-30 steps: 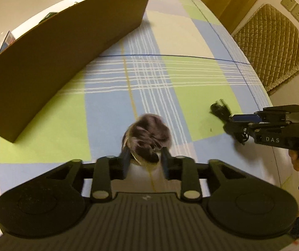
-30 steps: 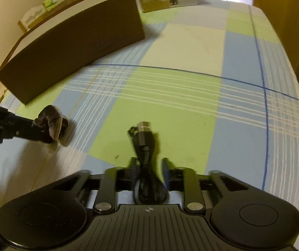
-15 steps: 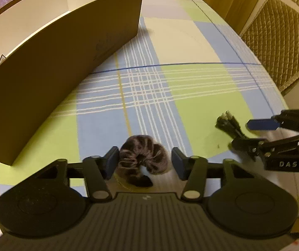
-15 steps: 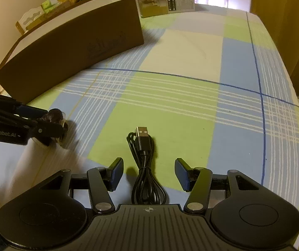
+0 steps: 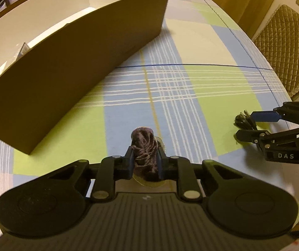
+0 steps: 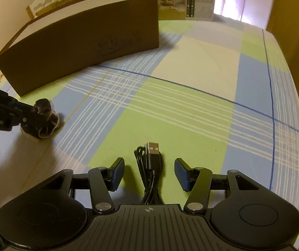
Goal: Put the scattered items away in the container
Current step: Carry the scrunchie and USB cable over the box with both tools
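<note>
- The blue-padded fingers of the left gripper are pressed together on a dark purple velvet scrunchie, pinching it just above the counter.
- The right gripper has its fingers spread wide on either side of a coiled black USB cable, which lies between them on the green-and-blue checked cloth, touching neither.
- A long brown cardboard box with a white inside stands open beyond the scrunchie, to its left.
</note>
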Demonstrator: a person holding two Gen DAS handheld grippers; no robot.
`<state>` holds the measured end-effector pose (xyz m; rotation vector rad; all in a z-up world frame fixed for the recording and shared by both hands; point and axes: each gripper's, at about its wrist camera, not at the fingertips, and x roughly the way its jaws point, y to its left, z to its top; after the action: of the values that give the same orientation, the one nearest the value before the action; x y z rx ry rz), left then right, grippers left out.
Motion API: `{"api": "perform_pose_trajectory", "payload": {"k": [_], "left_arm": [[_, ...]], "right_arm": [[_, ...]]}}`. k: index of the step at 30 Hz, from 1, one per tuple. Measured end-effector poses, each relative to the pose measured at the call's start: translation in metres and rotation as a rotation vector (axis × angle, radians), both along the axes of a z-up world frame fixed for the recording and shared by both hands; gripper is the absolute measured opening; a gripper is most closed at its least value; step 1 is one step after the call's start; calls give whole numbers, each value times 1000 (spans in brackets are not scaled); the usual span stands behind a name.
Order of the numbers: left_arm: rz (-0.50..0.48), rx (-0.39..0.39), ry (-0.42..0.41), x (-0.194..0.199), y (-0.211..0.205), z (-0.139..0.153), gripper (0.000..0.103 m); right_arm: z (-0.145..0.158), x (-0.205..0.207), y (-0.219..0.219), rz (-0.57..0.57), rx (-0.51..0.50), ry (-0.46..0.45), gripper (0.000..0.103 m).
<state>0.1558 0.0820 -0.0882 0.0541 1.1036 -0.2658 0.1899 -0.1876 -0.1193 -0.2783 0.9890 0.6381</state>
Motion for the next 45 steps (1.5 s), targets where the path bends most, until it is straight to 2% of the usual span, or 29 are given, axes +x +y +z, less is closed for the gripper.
{"api": "perform_pose_trajectory", "payload": {"k": [2, 9, 13, 22, 33, 45], "left_arm": [[7, 0, 0, -1, 2, 1, 17], [5, -4, 2, -5, 4, 2, 16], [-6, -14, -3, -6, 3, 4, 16], [-28, -41, -30, -13, 1, 16, 15], [-37, -65, -67, -20, 2, 32, 15], [-16, -69, -96, -24, 6, 45, 15]], "right_arm": [[-1, 1, 3, 11, -9, -2, 49], [-2, 0, 6, 25, -37, -10, 22], [-1, -2, 4, 27, -34, 2, 21], [14, -9, -8, -11, 57, 47, 20], [40, -20, -5, 0, 113, 6, 19], [53, -19, 2, 30, 145, -7, 19]]}}
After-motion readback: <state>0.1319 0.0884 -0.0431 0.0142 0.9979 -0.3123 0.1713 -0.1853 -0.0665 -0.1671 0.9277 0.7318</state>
